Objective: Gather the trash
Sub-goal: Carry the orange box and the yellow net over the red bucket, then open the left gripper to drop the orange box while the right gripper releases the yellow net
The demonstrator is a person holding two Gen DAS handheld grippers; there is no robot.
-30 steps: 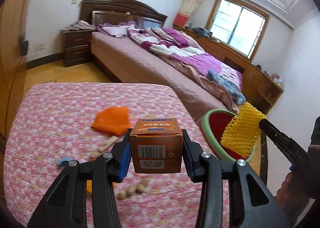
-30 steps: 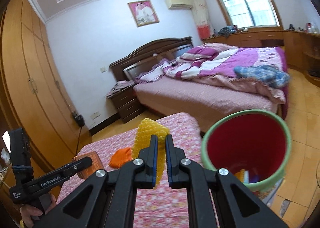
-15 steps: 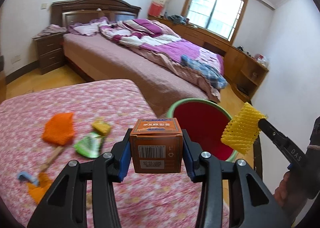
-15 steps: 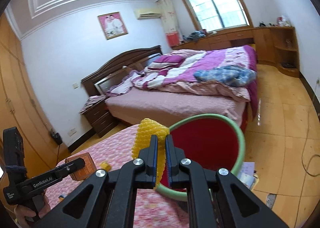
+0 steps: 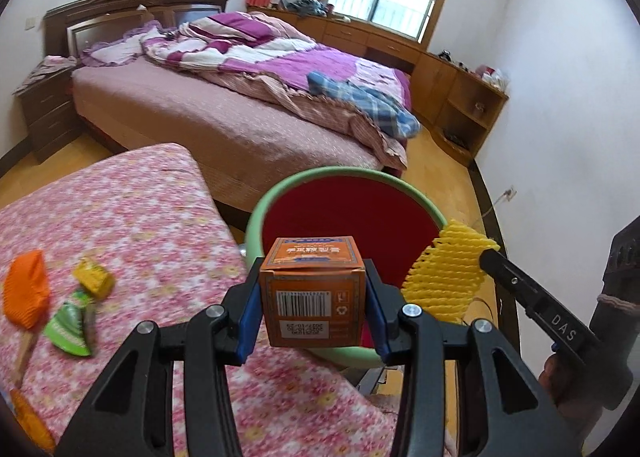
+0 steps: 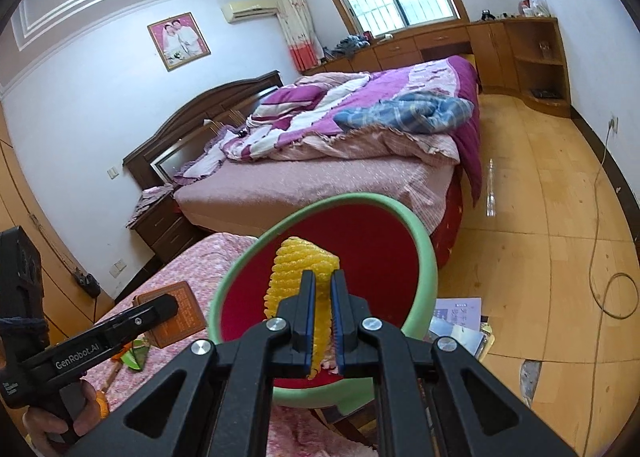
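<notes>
Beside the pink floral mattress [image 5: 132, 217], at its far edge, stands a round bin [image 5: 256, 225] with a green rim and red interior; it serves as the landmark here. What lies at its bottom cannot be told, since both held items and the grippers cover the lower interior in each view.

The left gripper [image 5: 312, 315] pinches an orange cardboard box [image 5: 314, 297] between its blue-padded fingers [image 5: 246, 321]. The box is upright, barcode face toward the camera, and sits in front of the bin's near rim, overlapping the red interior in the left wrist view. From the right wrist view the same box [image 6: 176, 313] appears to the left of the bin [image 6: 424, 257], over the mattress edge [image 6: 192, 265].

The right gripper [image 6: 322, 321] is pressed onto a yellow foam fruit net [image 6: 304, 269], which projects beyond the fingertips and is seen against the bin's red interior. In the left wrist view the net [image 5: 448, 273] hangs at the bin's right rim.

On the mattress, well left of the bin, lie an orange foam net [image 5: 26, 293], a yellow wrapper [image 5: 94, 277] and a green wrapper [image 5: 70, 327]. Papers [image 6: 456, 317] lie on the wooden floor just right of the bin's base.
</notes>
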